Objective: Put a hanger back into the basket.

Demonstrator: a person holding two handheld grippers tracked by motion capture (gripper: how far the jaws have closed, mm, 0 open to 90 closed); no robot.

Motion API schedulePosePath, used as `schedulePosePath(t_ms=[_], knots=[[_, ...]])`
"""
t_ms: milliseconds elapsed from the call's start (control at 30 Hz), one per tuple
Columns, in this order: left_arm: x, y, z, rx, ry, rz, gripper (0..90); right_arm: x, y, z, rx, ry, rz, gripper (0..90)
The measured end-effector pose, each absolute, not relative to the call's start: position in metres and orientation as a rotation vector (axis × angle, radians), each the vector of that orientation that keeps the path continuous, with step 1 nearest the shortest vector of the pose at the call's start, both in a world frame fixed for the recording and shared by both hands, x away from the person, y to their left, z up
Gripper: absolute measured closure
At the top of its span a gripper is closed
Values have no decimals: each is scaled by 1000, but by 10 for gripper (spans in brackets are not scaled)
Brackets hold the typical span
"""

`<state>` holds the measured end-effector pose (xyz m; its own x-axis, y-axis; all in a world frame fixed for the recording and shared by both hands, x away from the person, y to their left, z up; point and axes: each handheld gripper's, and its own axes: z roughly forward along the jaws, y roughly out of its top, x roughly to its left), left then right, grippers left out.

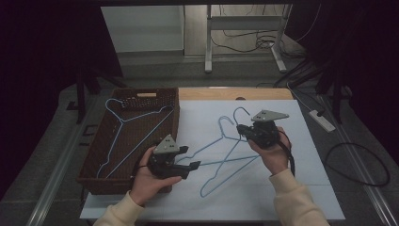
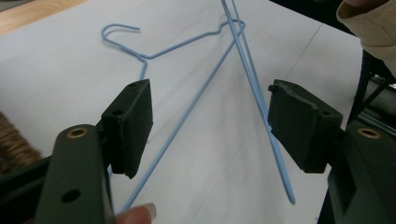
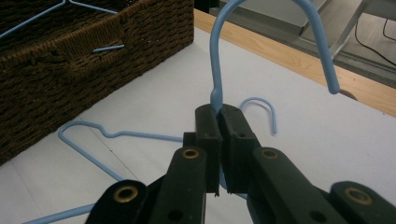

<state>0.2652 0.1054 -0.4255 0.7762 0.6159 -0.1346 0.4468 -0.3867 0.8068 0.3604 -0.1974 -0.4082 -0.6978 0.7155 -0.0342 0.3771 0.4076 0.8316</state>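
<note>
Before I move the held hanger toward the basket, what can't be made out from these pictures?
- Right gripper view: held hanger below its neck, hidden by shut jaws.
- Left gripper view: lying hanger, lower end hidden behind a jaw.
- High view: where the two hangers cross, too small; basket inside, too dark.

The room was dimly lit. A grey floor (image 1: 42,141) was seen around the table. At twelve o'clock, a metal desk frame (image 1: 244,35) and tangled cables (image 1: 244,42) were noted. At three o'clock, a power strip (image 1: 322,120) was laid on the floor.
</note>
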Motion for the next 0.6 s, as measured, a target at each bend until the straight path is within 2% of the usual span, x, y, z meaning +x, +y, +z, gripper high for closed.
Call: schedulePosePath(t_ms=[600], knots=[[280, 57, -439, 2139, 774, 138, 325, 347, -178, -403, 897, 2296, 1227, 868]])
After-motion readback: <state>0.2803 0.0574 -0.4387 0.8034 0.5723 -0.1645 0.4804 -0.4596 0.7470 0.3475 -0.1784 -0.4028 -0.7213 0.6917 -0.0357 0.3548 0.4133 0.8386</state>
